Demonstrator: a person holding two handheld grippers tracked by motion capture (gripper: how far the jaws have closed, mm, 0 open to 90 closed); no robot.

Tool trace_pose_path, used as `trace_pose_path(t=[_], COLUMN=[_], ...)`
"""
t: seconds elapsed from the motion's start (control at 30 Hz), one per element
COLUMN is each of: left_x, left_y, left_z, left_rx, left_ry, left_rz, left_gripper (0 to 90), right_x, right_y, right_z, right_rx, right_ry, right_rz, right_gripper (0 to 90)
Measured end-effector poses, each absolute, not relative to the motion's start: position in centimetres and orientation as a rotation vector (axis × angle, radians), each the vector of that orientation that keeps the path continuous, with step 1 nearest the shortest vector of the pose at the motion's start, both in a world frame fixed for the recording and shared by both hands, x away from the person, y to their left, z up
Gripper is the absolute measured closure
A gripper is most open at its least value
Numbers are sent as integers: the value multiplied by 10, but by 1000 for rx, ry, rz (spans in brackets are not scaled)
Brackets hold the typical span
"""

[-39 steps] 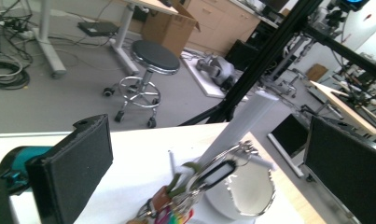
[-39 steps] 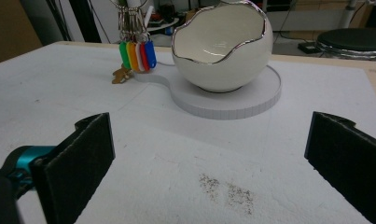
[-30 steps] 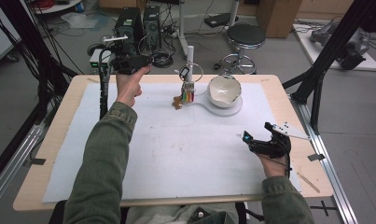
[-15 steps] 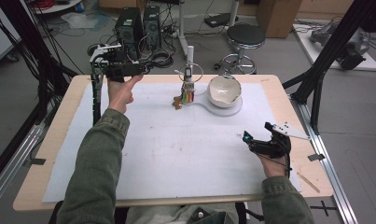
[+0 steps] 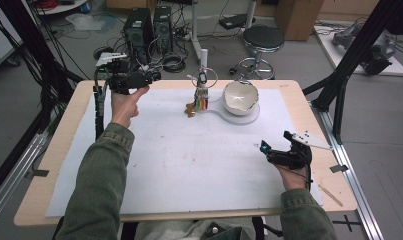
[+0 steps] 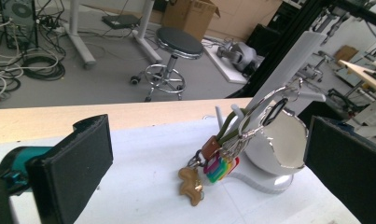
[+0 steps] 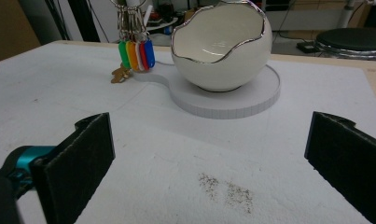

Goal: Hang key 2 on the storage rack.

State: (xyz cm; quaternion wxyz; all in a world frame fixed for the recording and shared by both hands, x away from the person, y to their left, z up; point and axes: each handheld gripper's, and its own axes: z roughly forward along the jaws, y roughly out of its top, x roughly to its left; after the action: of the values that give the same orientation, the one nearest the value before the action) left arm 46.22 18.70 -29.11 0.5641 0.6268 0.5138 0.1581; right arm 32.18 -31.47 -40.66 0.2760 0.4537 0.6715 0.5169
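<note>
Coloured key tags [image 6: 220, 166] hang on a stand beside the white bowl [image 6: 279, 144], ahead of and between the wide-open, empty jaws | left gripper [image 5: 139, 80] raised at the worktop's [image 5: 54, 150] far left edge, arm stretched forward | right gripper [image 5: 281, 155] low near the right edge (jaws wide apart, holding nothing)

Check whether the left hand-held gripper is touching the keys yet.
Apart. The left gripper view shows the left hand-held gripper open, with bare table between its jaws and the keys.
</note>
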Motion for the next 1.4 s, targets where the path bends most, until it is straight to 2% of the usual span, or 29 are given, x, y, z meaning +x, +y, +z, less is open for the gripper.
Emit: trace_pose_path(t=[0.5, 0.8, 1.07, 1.4], left_x=[447, 437, 425, 415], left_y=[194, 193, 187, 200], left_z=[-305, -306, -306, -316], left_rx=[1516, 1498, 1537, 1507], left_ry=[1218, 1204, 1183, 1217], left_rz=[422, 378, 427, 442], left_gripper=[16, 16, 16, 16], right_x=[322, 322, 322, 322], right_y=[-315, -315, -315, -314], right_z=[-407, -407, -407, -407], right_rx=[1215, 1215, 1215, 1212], right_ry=[1804, 1804, 1805, 1807], right_rz=[1390, 1390, 1390, 1390], right_gripper=[6, 6, 6, 6])
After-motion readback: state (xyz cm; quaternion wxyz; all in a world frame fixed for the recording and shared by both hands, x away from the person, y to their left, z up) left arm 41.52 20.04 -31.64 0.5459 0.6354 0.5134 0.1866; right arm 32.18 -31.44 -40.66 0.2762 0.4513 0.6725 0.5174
